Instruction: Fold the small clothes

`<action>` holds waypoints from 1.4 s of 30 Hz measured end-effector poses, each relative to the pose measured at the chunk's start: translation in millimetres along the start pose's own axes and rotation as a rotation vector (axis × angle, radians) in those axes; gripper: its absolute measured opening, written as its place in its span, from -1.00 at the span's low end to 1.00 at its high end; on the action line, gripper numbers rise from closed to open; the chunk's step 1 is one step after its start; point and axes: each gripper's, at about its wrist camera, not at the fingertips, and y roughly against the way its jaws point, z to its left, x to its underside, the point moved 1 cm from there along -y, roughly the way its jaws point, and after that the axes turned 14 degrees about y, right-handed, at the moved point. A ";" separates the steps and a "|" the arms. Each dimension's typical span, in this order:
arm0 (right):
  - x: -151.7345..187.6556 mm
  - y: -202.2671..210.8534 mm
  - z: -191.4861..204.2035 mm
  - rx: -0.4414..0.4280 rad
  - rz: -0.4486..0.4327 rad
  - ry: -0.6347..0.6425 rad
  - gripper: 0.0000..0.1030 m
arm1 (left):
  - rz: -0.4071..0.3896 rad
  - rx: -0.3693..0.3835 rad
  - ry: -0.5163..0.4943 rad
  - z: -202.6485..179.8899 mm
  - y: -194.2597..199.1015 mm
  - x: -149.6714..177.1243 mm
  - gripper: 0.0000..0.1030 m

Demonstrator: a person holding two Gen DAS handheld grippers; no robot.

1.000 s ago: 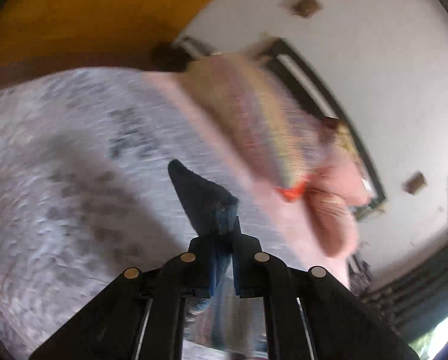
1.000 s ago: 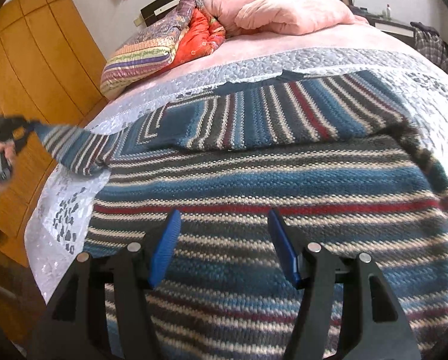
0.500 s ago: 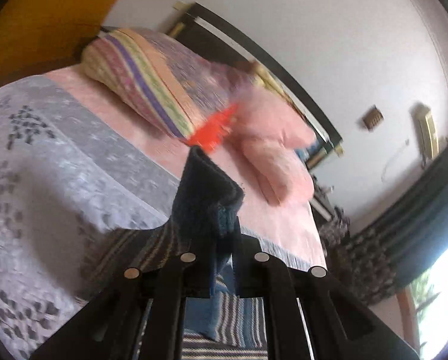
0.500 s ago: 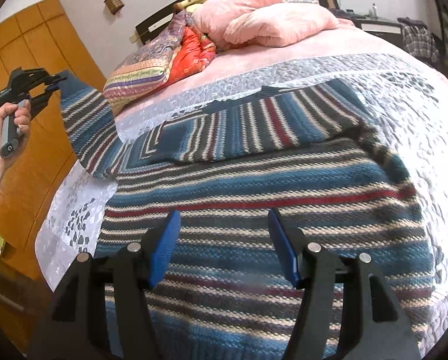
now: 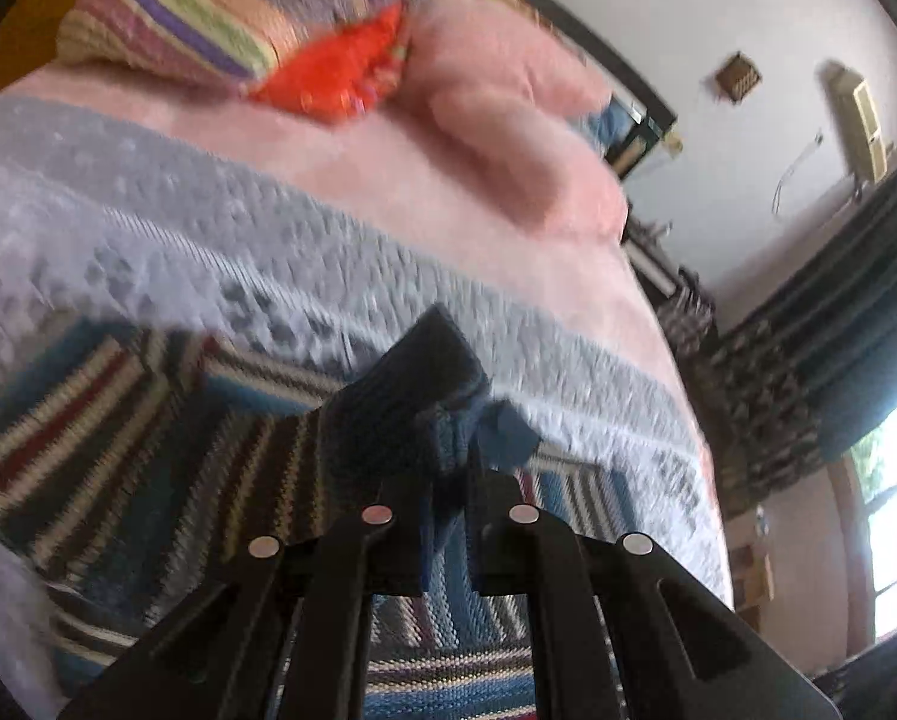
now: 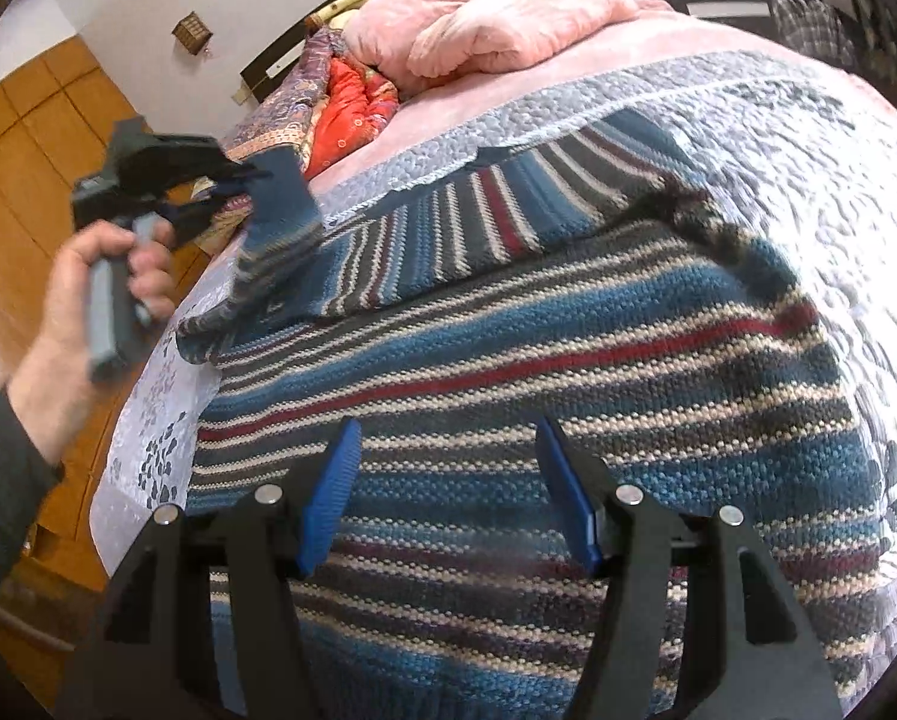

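With the left gripper (image 5: 448,480) clamped on the cuff of the blue-and-cream striped knitted sweater (image 6: 508,360), lay that sleeve flat across the sweater's body, while the spread-fingered, empty right gripper (image 6: 448,492) hovers above its hem.

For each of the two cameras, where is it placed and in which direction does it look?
Left wrist: on the left gripper, looking across the bed toward the pillows and window; its black fingers pinch the striped sweater's sleeve.
Right wrist: on the right gripper, above the striped sweater, facing the headboard; its blue-padded fingers are apart, and the left hand shows.
Shared: sweater, grey bedspread, pillows, left gripper.
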 end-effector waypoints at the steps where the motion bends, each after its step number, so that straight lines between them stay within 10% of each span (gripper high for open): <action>1: 0.1 -0.2 -3.0 -0.001 0.002 -0.011 0.18 | 0.015 -0.011 -0.011 -1.7 -11.6 9.2 -0.86; 4: -3.8 -0.5 -10.8 -0.005 0.015 -0.043 0.25 | 0.098 -0.039 -0.062 -4.1 -46.0 35.2 -0.74; 8: -30.9 1.7 -19.5 -0.075 0.023 -0.074 0.55 | 0.133 -0.037 -0.072 9.1 -54.4 60.8 0.22; 11: -74.5 -21.7 -38.8 -0.234 0.075 -0.194 0.60 | 0.063 0.031 -0.030 30.9 -14.9 75.0 0.49; 17: -138.3 -129.5 -54.7 -0.482 0.260 -0.374 0.03 | -0.001 0.086 0.102 98.2 43.0 124.4 0.55; 23: -151.9 -215.2 -36.7 -0.430 0.438 -0.389 -0.06 | 0.011 0.113 0.160 131.7 44.2 134.3 0.55; 27: -153.7 -224.1 -28.7 -0.431 0.445 -0.397 -0.10 | 0.022 0.125 0.170 139.4 38.9 135.0 0.55; 32: -165.8 -229.1 -21.2 -0.388 0.454 -0.365 -0.85 | 0.028 0.135 0.174 144.7 39.7 136.2 0.56; 42: -275.8 -153.7 -21.1 -0.238 0.322 -0.141 -0.87 | 0.034 0.145 0.172 147.8 42.2 136.0 0.56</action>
